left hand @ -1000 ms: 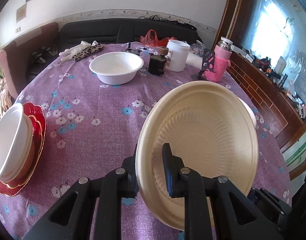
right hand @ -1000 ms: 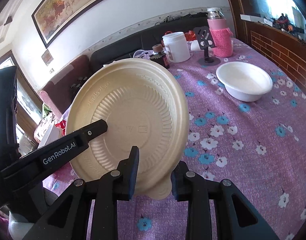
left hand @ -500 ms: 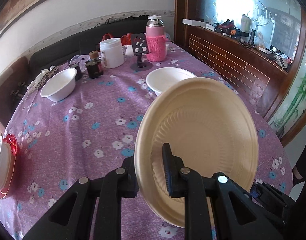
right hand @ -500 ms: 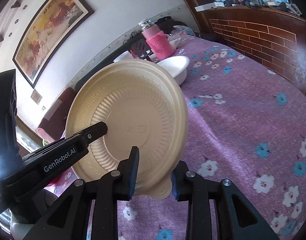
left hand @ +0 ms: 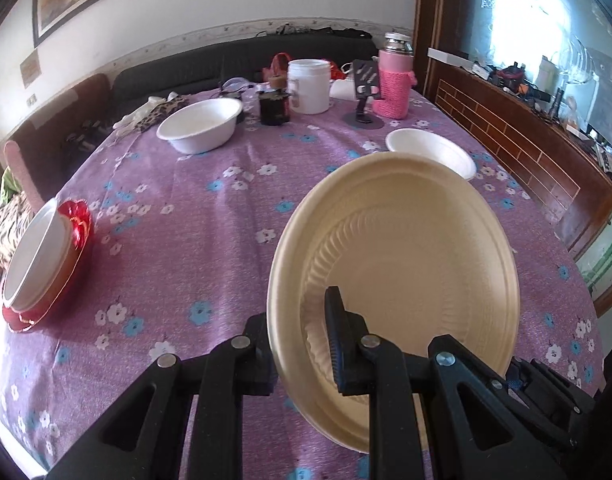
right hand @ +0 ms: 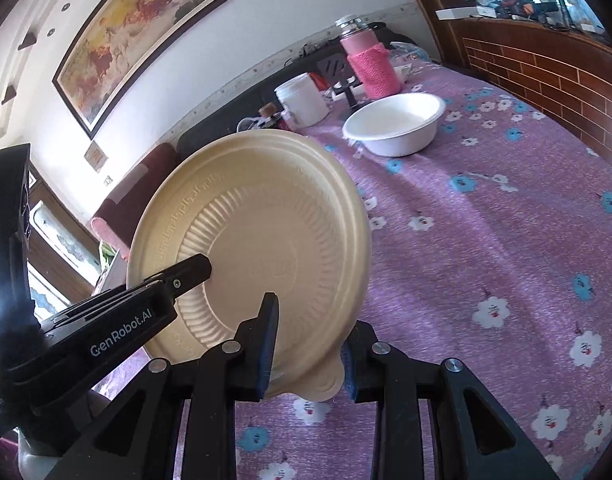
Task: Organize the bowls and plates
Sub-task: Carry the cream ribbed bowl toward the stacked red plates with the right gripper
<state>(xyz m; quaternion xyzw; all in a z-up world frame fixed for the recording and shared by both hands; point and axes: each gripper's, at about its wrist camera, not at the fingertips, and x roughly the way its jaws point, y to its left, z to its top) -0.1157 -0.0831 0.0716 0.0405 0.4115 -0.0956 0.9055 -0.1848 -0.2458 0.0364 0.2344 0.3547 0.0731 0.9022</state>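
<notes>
A cream plate (left hand: 401, 264) is held on edge above the purple flowered table. My left gripper (left hand: 296, 340) is shut on its rim. In the right wrist view the same plate (right hand: 266, 232) shows its underside, and my right gripper (right hand: 307, 344) is shut on its lower rim. A white bowl (left hand: 200, 124) stands far left of centre, another white bowl (left hand: 429, 152) is behind the plate; it also shows in the right wrist view (right hand: 393, 122). A red plate (left hand: 74, 240) carrying a stacked white bowl (left hand: 34, 256) sits at the left edge.
At the table's far end stand a white jar (left hand: 309, 86), a dark jar (left hand: 274, 104), a pink flask (left hand: 394, 80) and a black phone stand (left hand: 363, 88). A dark sofa runs behind. A brick ledge (left hand: 517, 140) lines the right side.
Both grippers and the plate have swung back to the left; the left view now faces the table's middle, with the red plate stack in fuller view. The grips are unchanged.
</notes>
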